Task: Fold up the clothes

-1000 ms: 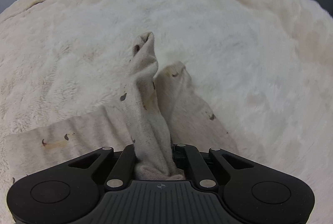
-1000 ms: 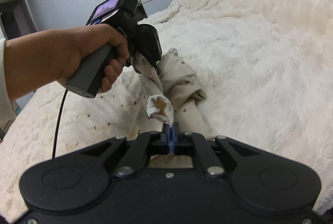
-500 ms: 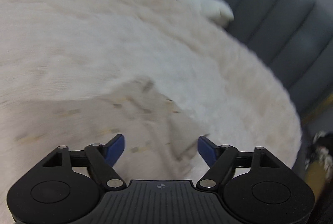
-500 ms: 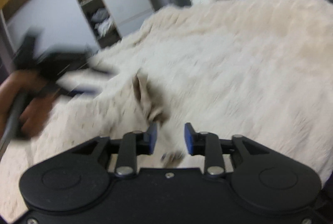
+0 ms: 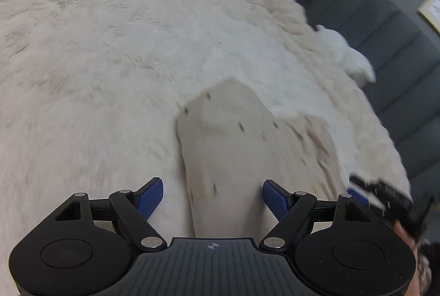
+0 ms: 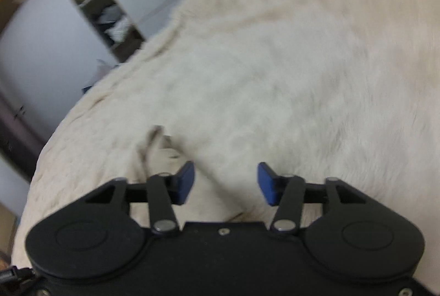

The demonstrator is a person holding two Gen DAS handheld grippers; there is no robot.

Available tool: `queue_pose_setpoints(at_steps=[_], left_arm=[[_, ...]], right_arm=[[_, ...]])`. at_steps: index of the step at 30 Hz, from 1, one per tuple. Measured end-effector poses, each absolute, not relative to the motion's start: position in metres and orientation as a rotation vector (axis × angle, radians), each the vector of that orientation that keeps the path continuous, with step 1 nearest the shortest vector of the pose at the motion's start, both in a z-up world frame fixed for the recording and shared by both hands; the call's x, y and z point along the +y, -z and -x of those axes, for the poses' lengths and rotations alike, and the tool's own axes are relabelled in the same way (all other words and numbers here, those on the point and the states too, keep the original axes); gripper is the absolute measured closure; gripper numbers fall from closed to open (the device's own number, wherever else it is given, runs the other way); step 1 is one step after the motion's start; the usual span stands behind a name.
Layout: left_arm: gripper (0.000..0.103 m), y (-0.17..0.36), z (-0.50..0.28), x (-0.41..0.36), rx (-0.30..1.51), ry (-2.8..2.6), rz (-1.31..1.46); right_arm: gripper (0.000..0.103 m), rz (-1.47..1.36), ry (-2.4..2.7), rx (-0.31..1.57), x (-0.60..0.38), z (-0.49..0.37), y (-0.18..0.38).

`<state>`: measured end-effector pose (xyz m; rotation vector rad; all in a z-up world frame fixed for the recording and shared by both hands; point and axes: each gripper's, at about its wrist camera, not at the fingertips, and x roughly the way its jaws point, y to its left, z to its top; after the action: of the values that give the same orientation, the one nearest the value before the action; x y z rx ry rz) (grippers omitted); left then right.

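Blurring smears much of the right wrist view, so the beige garment with small dark specks (image 6: 154,150) appears there only as a vague raised fold just beyond the left blue pad, its edges hard to trace. In the left wrist view its near end is cut off behind the black body of the left gripper (image 5: 213,193), and its right side dissolves into streaks. At that picture's right edge the black right gripper (image 5: 385,194) shows only in part, blurred, with a sliver of the person's hand (image 5: 404,234) beneath it.

Around the garment spreads a cream fluffy blanket (image 5: 110,76) covering the bed. A white plush toy (image 5: 349,54) lies at the blanket's far edge against a grey padded headboard (image 5: 398,29). An open shelf unit with cluttered compartments (image 6: 110,18) stands beyond the bed in the right wrist view. Nothing lies on top of the garment.

It lies flat on the blanket, a smooth folded panel with a pointed far corner.

The left gripper's blue pads stand wide apart above the garment, gripping nothing. The right gripper (image 6: 225,180) has its pads apart too and is closing, with only blanket between them.
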<state>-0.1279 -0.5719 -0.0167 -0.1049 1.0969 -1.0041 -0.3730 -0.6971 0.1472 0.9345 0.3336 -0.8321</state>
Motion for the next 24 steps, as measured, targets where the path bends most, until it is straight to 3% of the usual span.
queue_pose_setpoints(at_steps=[2,3,4,8,10,14,18,19,20,21,22,24], left_arm=[[0.031,0.016,0.124,-0.588,1.108,1.006,0.082],[0.033,0.015,0.123,-0.594,1.111,1.007,0.069],[0.035,0.013,0.122,-0.599,1.103,1.016,0.04],[0.03,-0.016,0.114,-0.611,0.957,1.088,-0.15],[0.029,-0.031,0.102,-0.618,0.892,1.156,-0.219],[0.028,-0.034,0.082,-0.648,0.897,1.276,-0.307],[0.032,-0.027,0.079,-0.674,0.922,1.393,-0.373],[0.042,-0.026,0.081,-0.678,0.924,1.423,-0.383],[0.061,-0.025,0.083,-0.681,0.927,1.448,-0.394],[0.072,-0.024,0.085,-0.683,0.93,1.457,-0.407],[0.09,-0.023,0.086,-0.684,0.931,1.447,-0.43],[0.097,-0.02,0.086,-0.681,0.944,1.435,-0.462]], right_arm=[[0.079,-0.986,0.783,0.334,-0.703,0.368,-0.139],[0.099,-1.004,0.743,0.338,-0.704,0.363,-0.137],[0.102,-1.007,0.706,0.345,-0.704,0.359,-0.138],[0.099,-0.989,0.659,0.363,-0.705,0.355,-0.14],[0.091,-1.02,0.606,0.349,-0.708,0.358,-0.142],[0.076,-1.009,0.548,0.353,-0.708,0.359,-0.148],[0.075,-1.006,0.5,0.375,-0.708,0.353,-0.147],[0.078,-0.994,0.493,0.379,-0.707,0.351,-0.147],[0.085,-0.982,0.486,0.385,-0.706,0.349,-0.148],[0.1,-0.975,0.477,0.392,-0.705,0.348,-0.149],[0.101,-0.973,0.467,0.396,-0.704,0.347,-0.15],[0.102,-0.962,0.451,0.401,-0.702,0.346,-0.152]])
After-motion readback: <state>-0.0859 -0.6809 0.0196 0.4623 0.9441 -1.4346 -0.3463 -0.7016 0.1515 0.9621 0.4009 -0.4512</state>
